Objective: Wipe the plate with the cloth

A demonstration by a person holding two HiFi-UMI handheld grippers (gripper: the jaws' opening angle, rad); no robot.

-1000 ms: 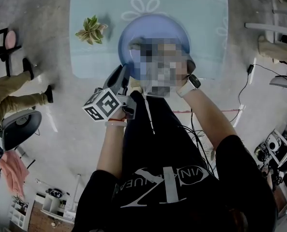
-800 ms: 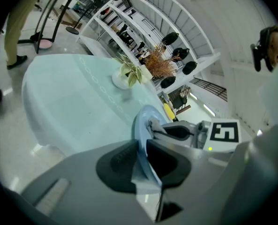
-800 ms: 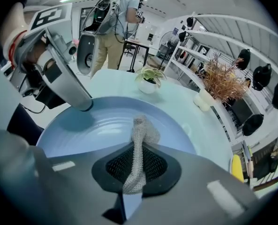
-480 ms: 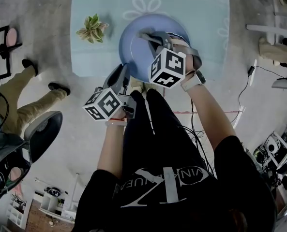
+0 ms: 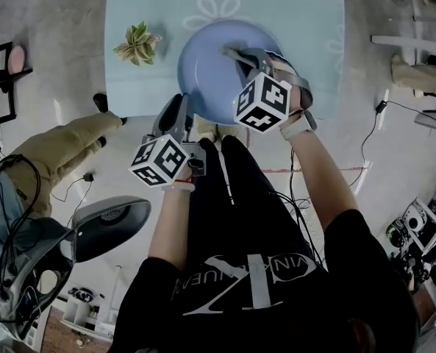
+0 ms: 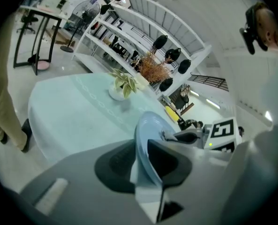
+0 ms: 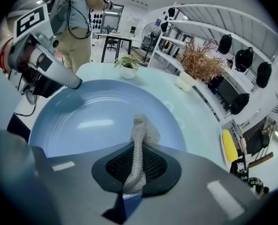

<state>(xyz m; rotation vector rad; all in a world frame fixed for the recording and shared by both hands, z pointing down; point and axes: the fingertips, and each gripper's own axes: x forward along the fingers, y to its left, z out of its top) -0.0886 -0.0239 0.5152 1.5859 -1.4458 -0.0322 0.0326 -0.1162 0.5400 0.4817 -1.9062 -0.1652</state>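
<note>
A light blue plate (image 5: 210, 68) is held tilted over the pale green table (image 5: 144, 6). My left gripper (image 5: 184, 107) is shut on its near-left rim, and the left gripper view shows the plate (image 6: 146, 139) edge-on between the jaws. My right gripper (image 5: 231, 52) reaches over the plate from the right, shut on a grey mesh cloth (image 7: 139, 142). The free end of the cloth rests on the plate's inner face (image 7: 96, 121). In the right gripper view the left gripper (image 7: 52, 71) clamps the rim at the upper left.
A small potted plant (image 5: 138, 45) stands on the table left of the plate, and a white cup (image 7: 184, 81) sits farther back. A person in khaki trousers (image 5: 59, 149) stands close at the left beside a grey chair (image 5: 104, 226). White shelves (image 6: 143, 32) lie beyond the table.
The right gripper with the cloth has shifted slightly over the plate. The person in khaki at the left has stepped closer. The left gripper has barely moved.
</note>
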